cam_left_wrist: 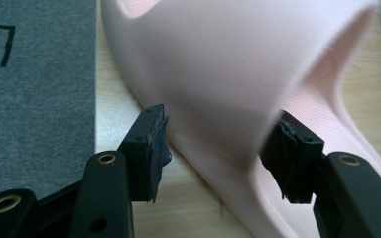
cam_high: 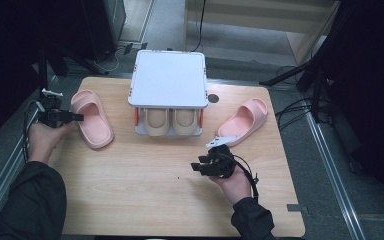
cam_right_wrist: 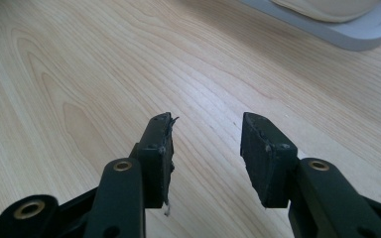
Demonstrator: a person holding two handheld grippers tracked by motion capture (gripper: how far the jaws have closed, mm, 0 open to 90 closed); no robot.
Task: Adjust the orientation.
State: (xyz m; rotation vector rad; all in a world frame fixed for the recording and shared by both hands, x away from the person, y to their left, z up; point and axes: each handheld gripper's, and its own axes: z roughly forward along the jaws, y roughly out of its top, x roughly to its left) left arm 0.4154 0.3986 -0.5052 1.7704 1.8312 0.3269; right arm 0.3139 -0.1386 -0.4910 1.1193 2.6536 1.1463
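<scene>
The step in hand looks like the grasp of the pink slipper (cam_left_wrist: 228,84) at the table's left edge: the left gripper (cam_left_wrist: 218,153) straddles its strap, jaws wide and not yet pinching (closing comes next), while the right gripper (cam_right_wrist: 206,148) hangs parted, holding nothing

1. I see the desk (cam_high: 145,190) as pale wood with a clear grain and a smooth, low-sheen finish.
2. The pink slipper (cam_left_wrist: 228,74) at my left gripper (cam_left_wrist: 218,148) looks like soft matt foam, finely ribbed on its footbed.
3. My jaws are matt black plastic with brass-coloured rivets; their pads (cam_right_wrist: 260,148) look rubbery and frayed at the edges.
4. The shoe rack (cam_high: 169,77) looks like smooth grey plastic.
5. The floor (cam_left_wrist: 34,99) is rough grey carpet.
</scene>
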